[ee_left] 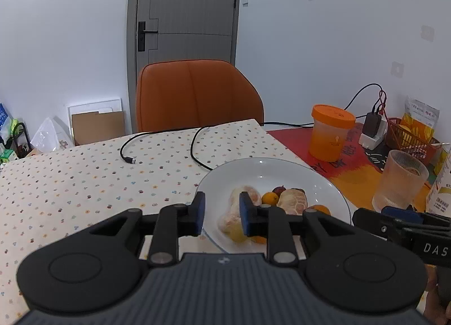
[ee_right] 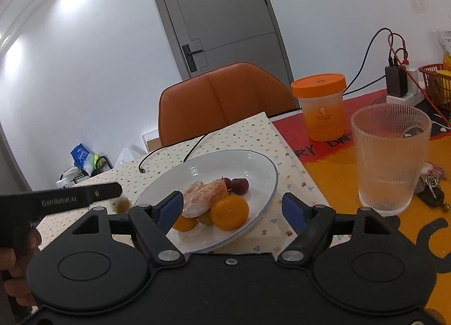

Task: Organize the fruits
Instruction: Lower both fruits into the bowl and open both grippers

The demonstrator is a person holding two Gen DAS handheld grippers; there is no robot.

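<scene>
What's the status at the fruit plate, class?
Left gripper narrow and empty, right gripper open and empty. Fruit piled on white plate. Ribbed glass beside plate.

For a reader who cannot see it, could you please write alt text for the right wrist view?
A white plate of fruit sits on a dotted tablecloth, holding peeled citrus, whole oranges and dark red fruit. The right gripper hangs open before it; a ribbed glass and an orange-lidded tub stand to the right.
</scene>
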